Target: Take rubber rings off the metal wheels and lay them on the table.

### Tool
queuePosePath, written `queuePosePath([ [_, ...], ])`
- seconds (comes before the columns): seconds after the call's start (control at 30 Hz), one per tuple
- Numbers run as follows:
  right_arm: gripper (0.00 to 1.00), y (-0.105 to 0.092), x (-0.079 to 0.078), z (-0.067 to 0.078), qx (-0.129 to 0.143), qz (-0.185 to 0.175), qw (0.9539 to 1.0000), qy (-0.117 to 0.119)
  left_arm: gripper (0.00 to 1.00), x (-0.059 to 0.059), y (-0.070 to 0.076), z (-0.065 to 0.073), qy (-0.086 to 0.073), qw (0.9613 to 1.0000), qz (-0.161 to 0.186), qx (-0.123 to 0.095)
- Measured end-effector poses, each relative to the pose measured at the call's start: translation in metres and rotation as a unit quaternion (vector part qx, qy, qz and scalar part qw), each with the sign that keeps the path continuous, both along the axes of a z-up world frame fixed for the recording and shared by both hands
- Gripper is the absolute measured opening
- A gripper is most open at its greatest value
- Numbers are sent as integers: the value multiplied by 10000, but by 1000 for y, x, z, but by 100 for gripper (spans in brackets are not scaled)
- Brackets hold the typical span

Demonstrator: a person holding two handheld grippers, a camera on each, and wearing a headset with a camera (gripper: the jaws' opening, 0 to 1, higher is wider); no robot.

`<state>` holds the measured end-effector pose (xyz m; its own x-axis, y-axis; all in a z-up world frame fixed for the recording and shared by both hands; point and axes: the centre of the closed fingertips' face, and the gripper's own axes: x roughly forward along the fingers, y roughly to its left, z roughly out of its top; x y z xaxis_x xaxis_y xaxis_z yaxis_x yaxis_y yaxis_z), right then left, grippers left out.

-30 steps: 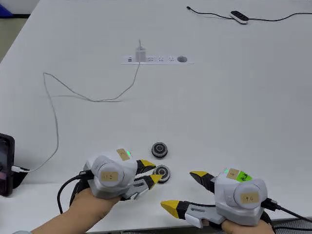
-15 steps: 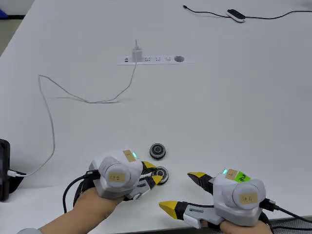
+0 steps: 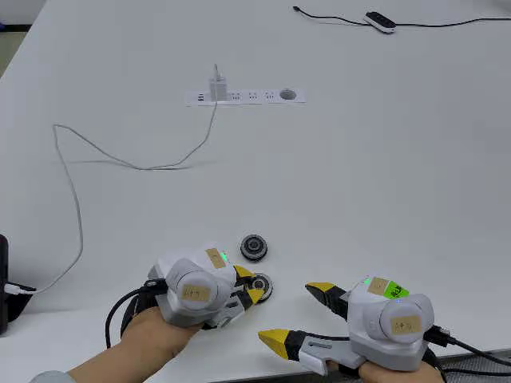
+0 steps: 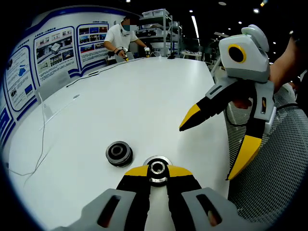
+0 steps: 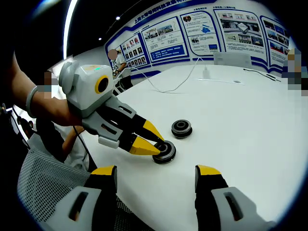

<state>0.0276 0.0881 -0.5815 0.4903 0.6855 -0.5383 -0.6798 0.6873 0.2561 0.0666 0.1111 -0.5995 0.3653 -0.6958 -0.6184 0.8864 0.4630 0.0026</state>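
Note:
Two metal wheels with black rubber rings lie on the white table (image 3: 383,175). The near wheel (image 3: 260,285) (image 4: 157,167) (image 5: 165,151) sits between the yellow tips of my left gripper (image 3: 248,283) (image 4: 158,172), which is shut on its rim. The far wheel (image 3: 254,246) (image 4: 119,153) (image 5: 182,128) lies free just beyond it. To the right, near the table's front edge, my right gripper (image 3: 299,313) (image 5: 156,172) stands open with nothing between its fingers, pointed at the near wheel. The left gripper (image 5: 147,138) appears from the left in the right gripper view.
A white power strip (image 3: 243,96) with a plugged charger lies mid-table, and its white cable (image 3: 76,183) loops to a black device (image 3: 2,283) at the left edge. A remote (image 3: 379,21) on a black cord sits far back. A person (image 4: 122,36) stands at the table's far end.
My left gripper has slid a little forward so its tips now hold the near wheel. The right gripper has stayed open in place. The head camera has tilted slightly.

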Motion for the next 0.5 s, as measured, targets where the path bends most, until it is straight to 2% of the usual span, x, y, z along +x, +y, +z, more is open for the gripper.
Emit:
queuePosePath([
  [0.17, 67, 0, 1, 0, 19, -10, 10000, 8, 14, 0, -1, 0, -59, 9999, -91, 45],
  [0.23, 67, 1, 1, -1, 26, -13, 10000, 9, 15, -2, 1, -3, -80, 9995, -203, 212],
  [0.27, 67, 1, 1, -1, 29, -14, 10000, 13, 15, -2, -1, -1, -96, 9997, -165, 134],
  [0.5, 67, 1, 2, -2, 48, -22, 10000, 26, 14, 0, -3, -1, -128, 9996, -198, 152],
])
